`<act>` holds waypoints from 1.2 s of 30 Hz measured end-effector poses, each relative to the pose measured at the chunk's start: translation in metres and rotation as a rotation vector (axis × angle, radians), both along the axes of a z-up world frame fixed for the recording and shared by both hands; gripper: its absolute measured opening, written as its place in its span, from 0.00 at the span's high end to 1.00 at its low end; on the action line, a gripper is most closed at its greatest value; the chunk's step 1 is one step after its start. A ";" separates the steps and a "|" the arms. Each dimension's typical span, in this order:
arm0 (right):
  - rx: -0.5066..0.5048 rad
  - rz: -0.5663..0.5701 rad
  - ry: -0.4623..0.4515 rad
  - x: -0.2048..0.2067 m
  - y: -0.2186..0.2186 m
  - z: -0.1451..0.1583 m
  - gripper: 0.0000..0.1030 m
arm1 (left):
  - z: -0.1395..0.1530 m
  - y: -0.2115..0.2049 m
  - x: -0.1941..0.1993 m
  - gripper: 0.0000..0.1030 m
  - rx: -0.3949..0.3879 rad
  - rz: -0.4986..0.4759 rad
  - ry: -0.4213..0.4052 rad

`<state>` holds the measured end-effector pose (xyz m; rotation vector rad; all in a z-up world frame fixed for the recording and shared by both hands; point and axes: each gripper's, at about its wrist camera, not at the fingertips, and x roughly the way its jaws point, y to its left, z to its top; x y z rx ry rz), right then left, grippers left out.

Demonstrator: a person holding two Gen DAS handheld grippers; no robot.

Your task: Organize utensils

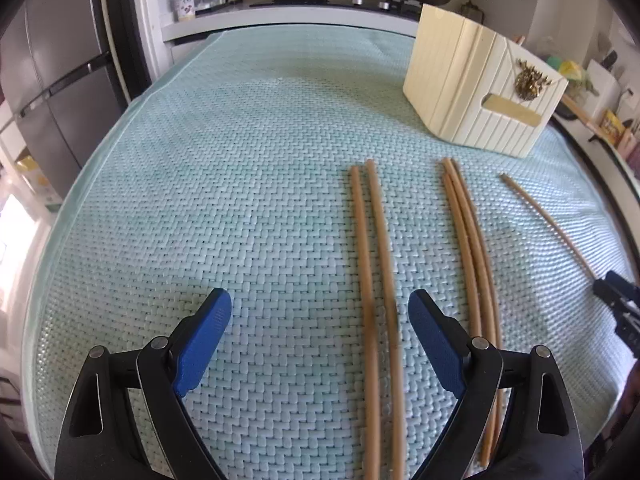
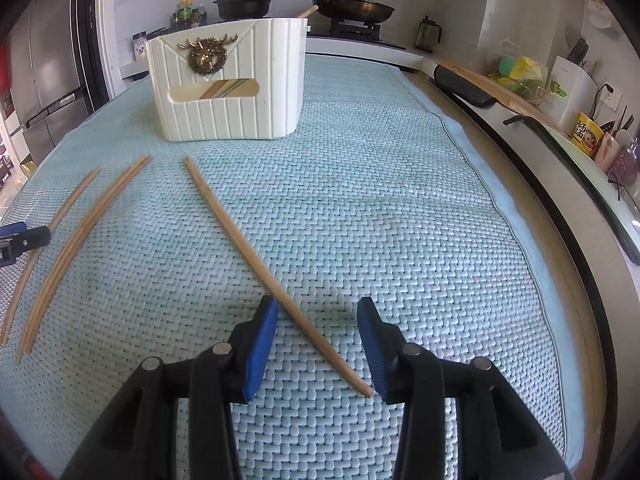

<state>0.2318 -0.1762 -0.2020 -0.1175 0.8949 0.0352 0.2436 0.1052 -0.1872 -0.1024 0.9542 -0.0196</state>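
Several wooden chopsticks lie on a pale green woven mat [image 1: 200,200]. In the left wrist view a pair [image 1: 376,280] lies between the open fingers of my left gripper [image 1: 320,308], toward its right finger. A second bunch [image 1: 472,248] lies just right of it. A single chopstick [image 2: 256,256] lies diagonally between the open jaws of my right gripper [image 2: 318,312]; it also shows in the left wrist view [image 1: 548,220]. A cream utensil holder [image 2: 228,80] with a gold deer emblem stands at the back; it also shows in the left wrist view [image 1: 484,84].
A stove with a black pot [image 2: 244,4] and a frying pan [image 2: 352,8] is behind the mat. A fridge [image 1: 52,92] stands at the left. A counter with a noodle cup [image 2: 588,132] and clutter runs along the right. The mat edge [image 2: 472,160] is at the right.
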 end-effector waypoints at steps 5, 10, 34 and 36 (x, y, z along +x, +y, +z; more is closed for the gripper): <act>0.003 0.006 0.001 -0.003 0.003 0.002 0.59 | -0.002 0.007 0.003 0.11 -0.010 0.036 -0.003; -0.005 0.016 -0.027 -0.009 0.004 0.011 0.59 | -0.002 0.014 0.005 0.12 -0.009 0.051 -0.010; -0.068 0.467 0.128 0.049 0.044 0.004 0.53 | -0.008 0.047 0.063 0.17 0.079 -0.064 0.062; -0.054 0.479 0.167 0.063 0.049 0.004 0.53 | -0.006 0.047 0.074 0.28 0.077 -0.076 0.071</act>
